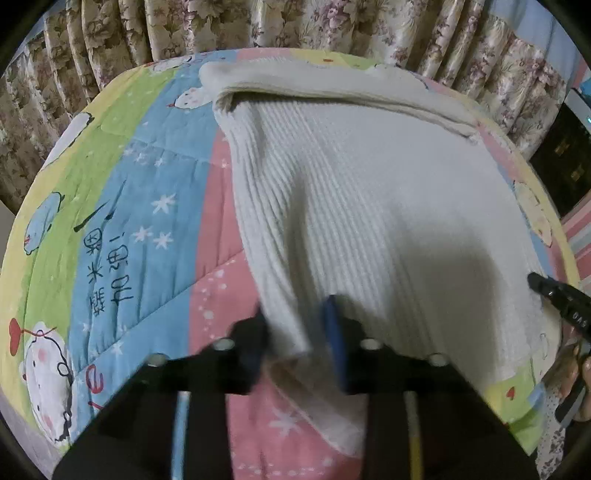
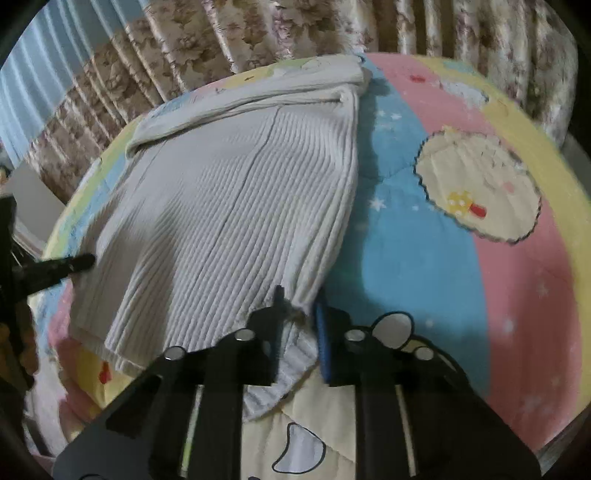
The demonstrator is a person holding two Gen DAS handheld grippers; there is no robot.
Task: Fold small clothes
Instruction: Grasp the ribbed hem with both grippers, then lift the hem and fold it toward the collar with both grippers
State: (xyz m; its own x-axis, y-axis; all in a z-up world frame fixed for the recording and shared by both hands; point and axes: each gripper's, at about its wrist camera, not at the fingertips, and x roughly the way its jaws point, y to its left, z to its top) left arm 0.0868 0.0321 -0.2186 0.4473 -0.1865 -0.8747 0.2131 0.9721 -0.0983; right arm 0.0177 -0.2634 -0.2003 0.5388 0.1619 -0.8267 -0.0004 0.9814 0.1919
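Left gripper (image 1: pixel 299 332): jaws stand parted, one black finger and one blue-padded finger (image 1: pixel 334 332) straddling the near left corner of the white ribbed sweater (image 1: pixel 369 206). The hem corner passes between them; whether the pads press the cloth cannot be told, as a gap remains visible on either side.

Right gripper (image 2: pixel 299 314): jaws likewise parted by a moderate gap, set at the sweater's near right corner. The black finger (image 2: pixel 279 314) lies on or just above the knit; the blue pad sits just off the garment's edge. A fold of the hem droops between and below the fingers. Firm clamping is not evident.

In the left wrist view, the right gripper's black tip shows at the far right edge, touching or just beside the sweater's side, with a hand (image 1: pixel 572 373) behind it.

The sweater lies flat on a pastel cartoon-print quilt (image 1: pixel 147 206), extending away from both grippers, its ribs running near to far. At its far end a band of cloth is folded across the width.

Beyond the quilt hang floral curtains (image 1: pixel 258 26).
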